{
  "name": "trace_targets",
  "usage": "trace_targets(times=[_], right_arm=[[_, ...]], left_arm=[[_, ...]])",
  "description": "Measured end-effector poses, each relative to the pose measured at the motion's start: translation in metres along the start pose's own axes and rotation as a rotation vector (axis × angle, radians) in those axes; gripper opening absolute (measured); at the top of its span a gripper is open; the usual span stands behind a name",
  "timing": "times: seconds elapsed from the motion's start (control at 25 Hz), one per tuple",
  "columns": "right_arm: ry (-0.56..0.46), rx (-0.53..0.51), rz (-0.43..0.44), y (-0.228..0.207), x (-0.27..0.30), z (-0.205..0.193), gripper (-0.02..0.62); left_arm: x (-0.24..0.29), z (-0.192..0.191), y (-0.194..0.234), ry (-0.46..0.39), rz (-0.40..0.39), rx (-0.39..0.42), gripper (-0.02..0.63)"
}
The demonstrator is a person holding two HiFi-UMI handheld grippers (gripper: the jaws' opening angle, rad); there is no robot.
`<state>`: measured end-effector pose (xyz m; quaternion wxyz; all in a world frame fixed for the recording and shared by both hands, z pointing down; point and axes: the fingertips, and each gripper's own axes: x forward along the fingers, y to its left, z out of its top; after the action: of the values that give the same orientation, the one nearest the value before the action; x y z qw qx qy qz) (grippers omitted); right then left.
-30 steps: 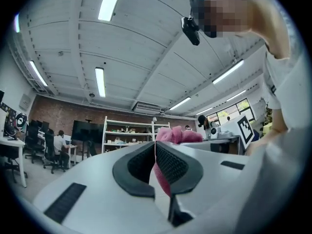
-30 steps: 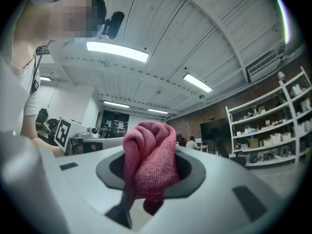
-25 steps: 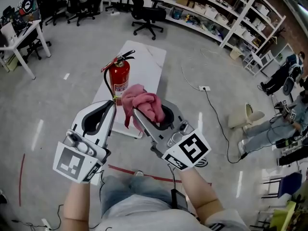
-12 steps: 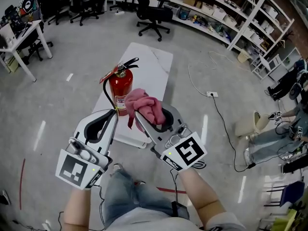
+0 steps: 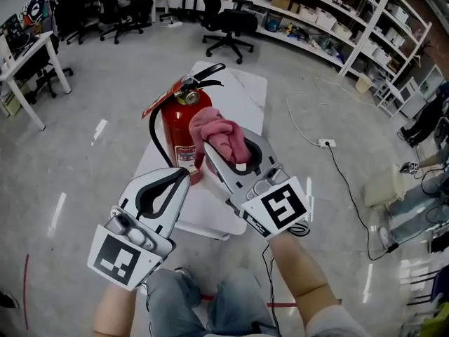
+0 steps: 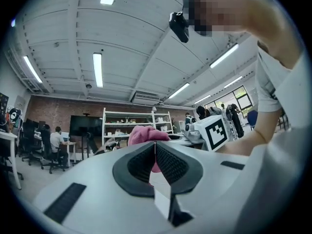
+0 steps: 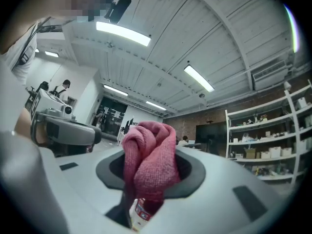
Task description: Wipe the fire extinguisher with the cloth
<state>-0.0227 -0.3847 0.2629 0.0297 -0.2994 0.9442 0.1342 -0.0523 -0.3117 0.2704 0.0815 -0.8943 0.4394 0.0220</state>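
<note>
A red fire extinguisher (image 5: 181, 128) with a black hose and handle stands upright on a low white table (image 5: 245, 97). My right gripper (image 5: 223, 142) is shut on a bunched pink cloth (image 5: 221, 136), held against the extinguisher's right side near its top. In the right gripper view the cloth (image 7: 148, 161) fills the jaws, and a bit of the extinguisher's label (image 7: 141, 212) shows below it. My left gripper (image 5: 184, 173) is shut with nothing in it, just in front of the extinguisher's base. The left gripper view shows the cloth (image 6: 144, 134) beyond its closed pads.
Office chairs (image 5: 228, 25) and desks (image 5: 24, 55) stand at the back left. Shelving (image 5: 337, 27) runs along the back right. A white cable (image 5: 309, 121) lies on the floor right of the table. The person's legs (image 5: 210, 304) are at the bottom.
The view has come closer to the table. My right gripper has carried the cloth up along the extinguisher's side. My left gripper has stayed shut in front of the base.
</note>
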Motion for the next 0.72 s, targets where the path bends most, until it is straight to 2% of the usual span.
trace_targets(times=[0.16,0.32,0.44,0.56,0.72], right_arm=[[-0.02,-0.108,-0.009,0.001,0.017,-0.062,0.149],[-0.028,-0.248,-0.064,0.008,0.031,-0.119,0.149],[-0.049,-0.358,-0.134,0.006,0.041,-0.145,0.149],[-0.115,-0.44,-0.166,0.013,0.047,-0.156,0.147],[-0.113,-0.446,-0.15,0.028,0.045,-0.196,0.147]], left_arm=[[0.005,-0.085,0.002,-0.016,-0.012,-0.007,0.014],[-0.005,-0.153,0.007,-0.116,0.004,0.026,0.014],[-0.011,-0.209,0.003,-0.068,0.016,0.055,0.014],[-0.015,-0.23,-0.003,-0.089,0.035,0.081,0.014],[-0.022,-0.254,-0.009,-0.06,0.047,0.099,0.014]])
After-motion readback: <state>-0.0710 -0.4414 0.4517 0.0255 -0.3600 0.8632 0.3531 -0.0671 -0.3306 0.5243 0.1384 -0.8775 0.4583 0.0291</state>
